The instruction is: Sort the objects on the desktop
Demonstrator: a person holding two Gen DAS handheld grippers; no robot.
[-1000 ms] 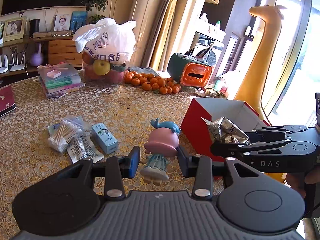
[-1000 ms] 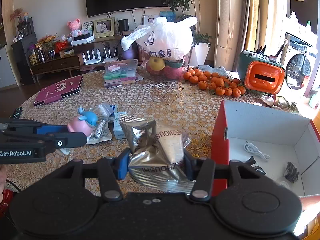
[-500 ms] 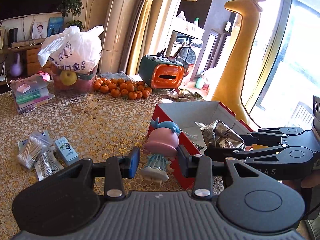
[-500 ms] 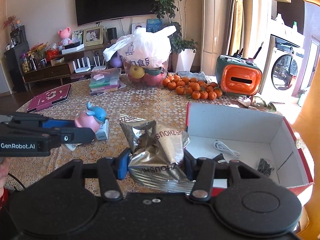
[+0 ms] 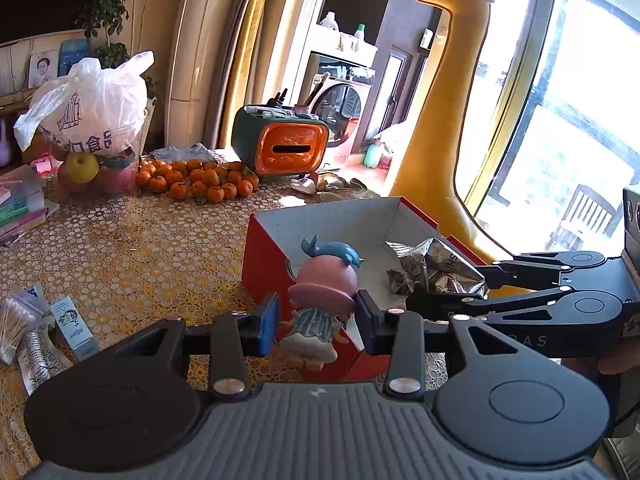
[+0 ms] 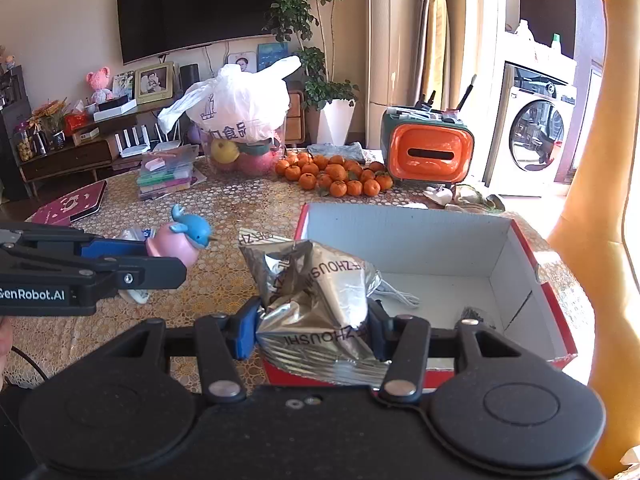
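Loose items, far left: cotton swab packet [image 5: 16,320], small blue-green carton [image 5: 74,328] and a clear sachet [image 5: 38,354] lie on the patterned table [image 5: 140,256], well apart from the box. Judged still to be sorted.
Left gripper [image 5: 316,322]: fingers pinch the figurine [image 5: 320,300] at its body, one pad on each side; it is carried clear of the table, just at the near red wall of the box.
Figurine, appearance: pink bell-shaped hat with a blue whale on top, pale striped dress, cream feet. Hard, top-heavy; the grip sits low on it, so it may tip when let go.
Box [image 6: 516,240]: open, red outside, white inside. A white cable [image 6: 400,296] and a small dark object [image 6: 474,314] already lie on its floor.
Right gripper [image 6: 312,330]: fingers clamp a silver foil snack bag [image 6: 320,296], held above the box's near left corner.
Foil bag, appearance: crumpled, puffed, printed lettering; light and springy.
Progress: judged about midway; two items at the box but not yet released, three left on the table.
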